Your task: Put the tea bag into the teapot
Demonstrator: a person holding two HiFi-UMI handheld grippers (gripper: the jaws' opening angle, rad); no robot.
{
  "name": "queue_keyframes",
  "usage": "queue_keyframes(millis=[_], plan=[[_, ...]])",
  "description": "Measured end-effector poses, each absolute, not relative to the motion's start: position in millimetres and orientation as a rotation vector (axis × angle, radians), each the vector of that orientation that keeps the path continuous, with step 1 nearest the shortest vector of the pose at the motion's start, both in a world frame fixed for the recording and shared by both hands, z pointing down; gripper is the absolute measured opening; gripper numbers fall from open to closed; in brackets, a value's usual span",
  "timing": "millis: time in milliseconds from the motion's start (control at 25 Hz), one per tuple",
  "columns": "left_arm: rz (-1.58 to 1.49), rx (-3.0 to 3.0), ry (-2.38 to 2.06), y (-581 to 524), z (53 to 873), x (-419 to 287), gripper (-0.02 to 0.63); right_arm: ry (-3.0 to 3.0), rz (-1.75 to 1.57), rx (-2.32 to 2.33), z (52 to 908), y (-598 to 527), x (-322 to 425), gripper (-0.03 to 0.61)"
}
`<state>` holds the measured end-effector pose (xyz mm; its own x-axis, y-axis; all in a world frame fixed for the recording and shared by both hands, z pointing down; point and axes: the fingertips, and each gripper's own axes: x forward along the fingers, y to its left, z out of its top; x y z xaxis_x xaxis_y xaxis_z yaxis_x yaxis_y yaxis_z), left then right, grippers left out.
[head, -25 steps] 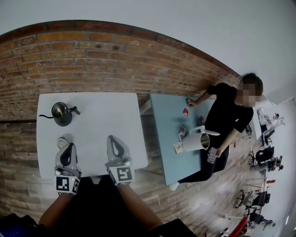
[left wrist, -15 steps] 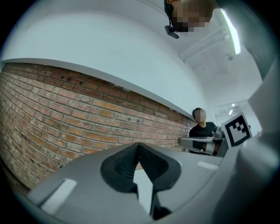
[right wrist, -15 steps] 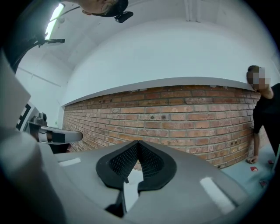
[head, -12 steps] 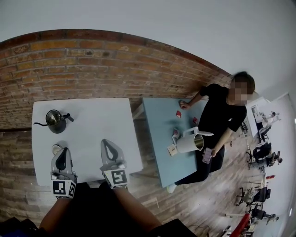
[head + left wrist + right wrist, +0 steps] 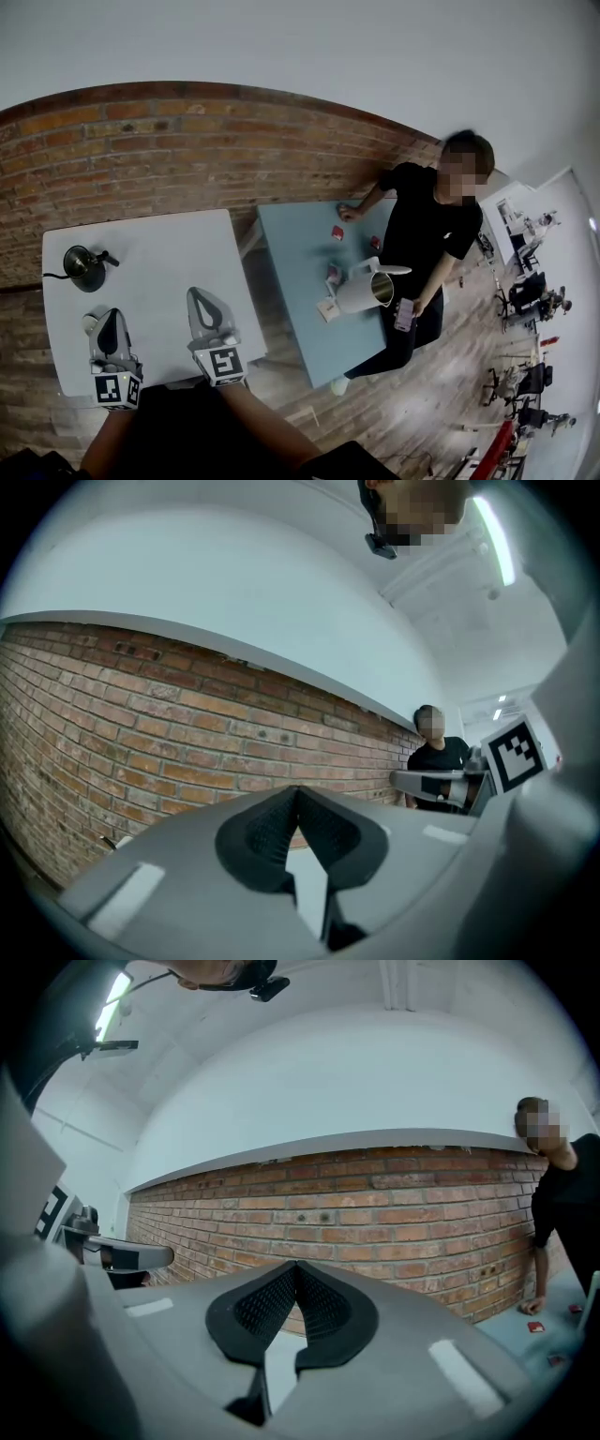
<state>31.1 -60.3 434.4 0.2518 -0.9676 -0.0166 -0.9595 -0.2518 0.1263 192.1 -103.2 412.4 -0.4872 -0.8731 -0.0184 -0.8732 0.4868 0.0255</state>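
**A:** How are your grippers sitting?

**B:** I'm holding the left gripper (image 5: 110, 319) and the right gripper (image 5: 200, 300) level over the near edge of the white tabletop (image 5: 169, 258). Both are pressed together on nothing.

**A:** And the tea bag?

**B:** I'm not carrying one. I'm taking the small red packets (image 5: 337, 232) on the blue tabletop (image 5: 292, 286) for tea bags. They're lying well apart from the teapot (image 5: 83, 269), which is sitting at the white tabletop's far left.

**A:** What's worrying you?

**B:** If I'm going in with the jaws together, I'm risking shoving a flat packet instead of pinching it. The white pitcher (image 5: 361, 292) and the person (image 5: 422, 225) are also crowding those packets, so I could bump either.
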Motion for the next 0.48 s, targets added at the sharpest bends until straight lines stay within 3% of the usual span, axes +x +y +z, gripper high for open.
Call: queue_keyframes(millis=[480], plan=[[-0.137,2.462,-1.853,-99,428,83,-0.002,2.734,0.001,-1.557,416,-119,241,0.0]])
